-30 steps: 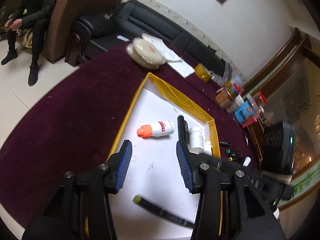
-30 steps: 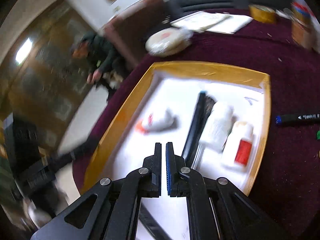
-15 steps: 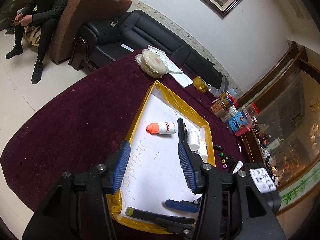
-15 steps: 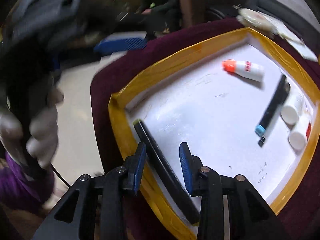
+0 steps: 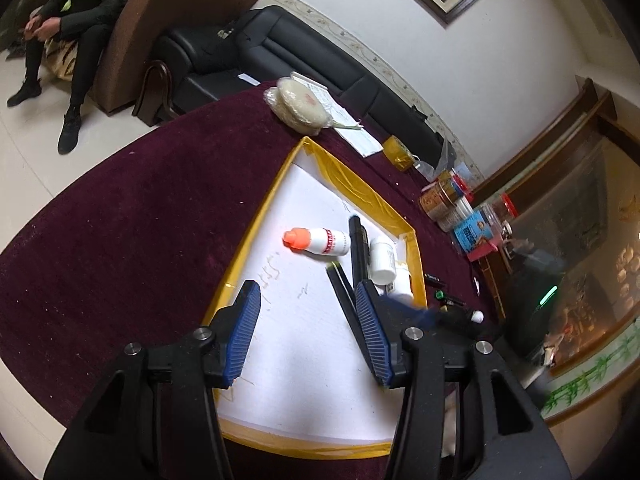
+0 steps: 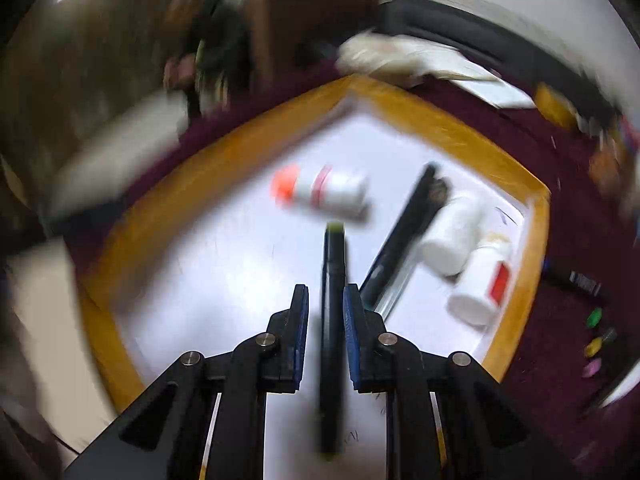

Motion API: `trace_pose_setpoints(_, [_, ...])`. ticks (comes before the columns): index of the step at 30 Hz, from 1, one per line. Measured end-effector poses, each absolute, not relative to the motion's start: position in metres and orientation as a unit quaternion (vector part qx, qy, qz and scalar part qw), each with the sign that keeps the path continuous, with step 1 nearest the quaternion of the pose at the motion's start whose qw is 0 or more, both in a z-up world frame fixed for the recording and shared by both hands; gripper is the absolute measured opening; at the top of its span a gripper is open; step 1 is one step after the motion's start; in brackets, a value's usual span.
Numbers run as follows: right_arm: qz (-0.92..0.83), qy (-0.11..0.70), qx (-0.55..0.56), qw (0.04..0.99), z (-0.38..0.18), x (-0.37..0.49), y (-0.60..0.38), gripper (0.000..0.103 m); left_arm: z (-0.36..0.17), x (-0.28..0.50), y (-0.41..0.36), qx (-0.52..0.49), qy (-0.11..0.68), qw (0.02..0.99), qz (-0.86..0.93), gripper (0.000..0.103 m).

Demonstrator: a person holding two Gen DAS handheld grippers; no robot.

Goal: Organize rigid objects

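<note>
A yellow-rimmed white tray lies on the maroon table. In it are an orange-capped white bottle, a black marker and two white bottles at the right side. My right gripper has its jaws around a black pen with a yellow-green tip; the view is blurred and a gap shows beside the pen. The pen also shows in the left wrist view. My left gripper is open and empty above the tray's near half.
Loose markers lie on the table right of the tray. Jars and a blue box stand at the far right. A bagged flat bread and papers lie beyond the tray. A person sits at the far left.
My right gripper has swung from the tray's near edge toward the other items, carrying the black pen; its jaws have narrowed around it. My left gripper stays open and has hardly moved.
</note>
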State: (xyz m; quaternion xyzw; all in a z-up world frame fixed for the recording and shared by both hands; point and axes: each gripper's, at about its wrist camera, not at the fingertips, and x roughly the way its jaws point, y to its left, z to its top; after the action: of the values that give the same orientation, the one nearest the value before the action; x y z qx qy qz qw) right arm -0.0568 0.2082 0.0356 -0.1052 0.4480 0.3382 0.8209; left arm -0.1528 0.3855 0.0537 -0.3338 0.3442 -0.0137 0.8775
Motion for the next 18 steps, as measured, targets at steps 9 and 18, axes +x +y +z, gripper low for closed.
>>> trace_pose_setpoints(9, [0.237, 0.294, -0.027, 0.925, 0.113, -0.069, 0.084, 0.048, 0.062, -0.133, 0.339, -0.291, 0.368, 0.882, -0.037, 0.048])
trace_pose_setpoints(18, [0.095, 0.291, 0.095, 0.947, 0.086, -0.040, -0.061, 0.092, 0.079, -0.091, 0.218, -0.175, 0.416, 0.887, -0.101, 0.048])
